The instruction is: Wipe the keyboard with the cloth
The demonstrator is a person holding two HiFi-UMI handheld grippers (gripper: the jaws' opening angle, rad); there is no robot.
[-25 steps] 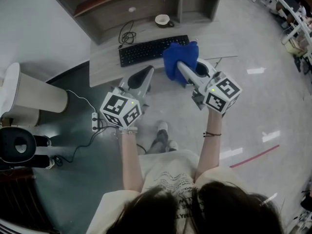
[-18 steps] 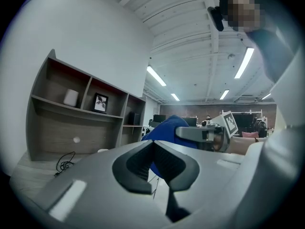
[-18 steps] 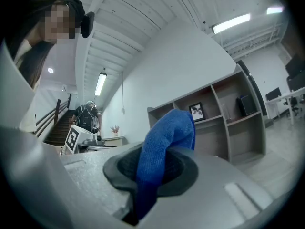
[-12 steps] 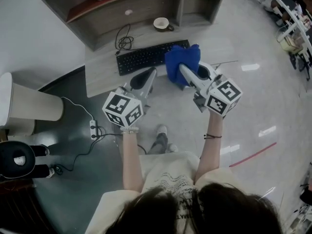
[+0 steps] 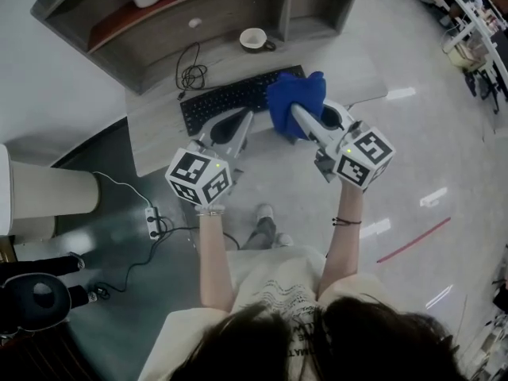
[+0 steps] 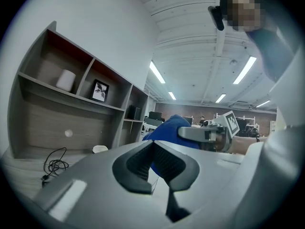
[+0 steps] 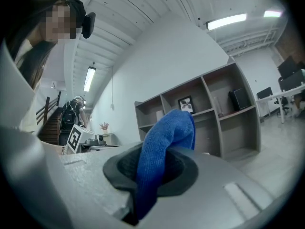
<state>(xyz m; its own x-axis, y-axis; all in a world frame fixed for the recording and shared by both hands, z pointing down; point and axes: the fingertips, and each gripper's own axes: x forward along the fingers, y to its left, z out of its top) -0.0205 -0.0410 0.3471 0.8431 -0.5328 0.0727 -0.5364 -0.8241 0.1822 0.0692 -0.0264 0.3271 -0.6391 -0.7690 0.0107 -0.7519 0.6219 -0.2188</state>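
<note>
My right gripper [image 5: 300,117]: jaws clamped on the blue cloth [image 5: 295,95]. Keyboard [image 5: 230,96]: on the desk [image 5: 159,137] ahead of me, long axis left to right, right end hidden behind the cloth. My left gripper [image 5: 236,125]: jaws together, empty, near its middle.

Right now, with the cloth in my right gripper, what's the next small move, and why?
Probably lower the right gripper until the blue cloth clamped in its fingers meets the keyboard. The head view shows the cloth over the keyboard's right end, and the right gripper view looks out at the shelves, so it seems held above the keys.
</note>
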